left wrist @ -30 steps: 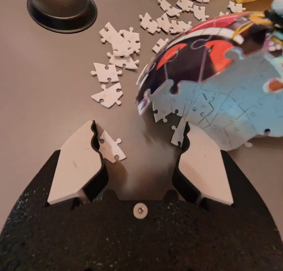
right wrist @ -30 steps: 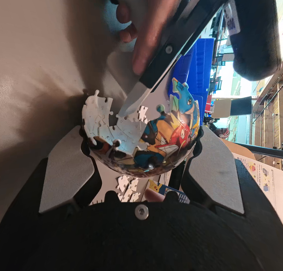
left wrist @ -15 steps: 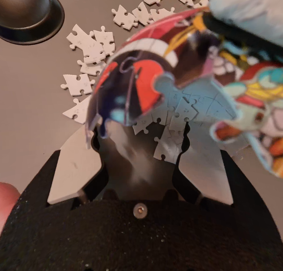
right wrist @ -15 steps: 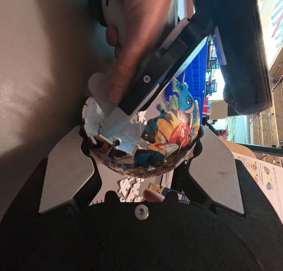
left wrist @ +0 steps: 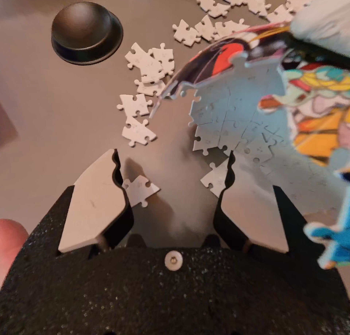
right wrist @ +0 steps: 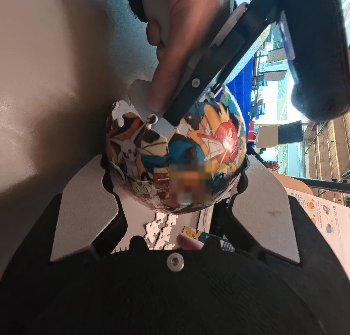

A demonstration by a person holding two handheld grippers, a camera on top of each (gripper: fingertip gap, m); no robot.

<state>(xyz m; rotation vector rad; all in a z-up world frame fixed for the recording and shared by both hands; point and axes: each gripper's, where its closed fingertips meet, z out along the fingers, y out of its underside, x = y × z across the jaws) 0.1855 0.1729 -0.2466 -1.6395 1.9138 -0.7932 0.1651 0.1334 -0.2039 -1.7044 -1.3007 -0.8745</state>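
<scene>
Right gripper (right wrist: 175, 161) jaws clamp the half-built puzzle ball (right wrist: 176, 155); left gripper (left wrist: 173, 166) jaws gape empty beside the ball's rim, loose pieces (left wrist: 141, 189) below.

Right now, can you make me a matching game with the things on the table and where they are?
Things:
1. puzzle ball
2. black dome
3. loose white pieces
4. single white piece

Places:
A. scattered between the dome and the ball
B. between the right gripper's jaws
C. far left on the table
D. beside the left gripper's finger

Pairs: 1-B, 2-C, 3-A, 4-D
</scene>
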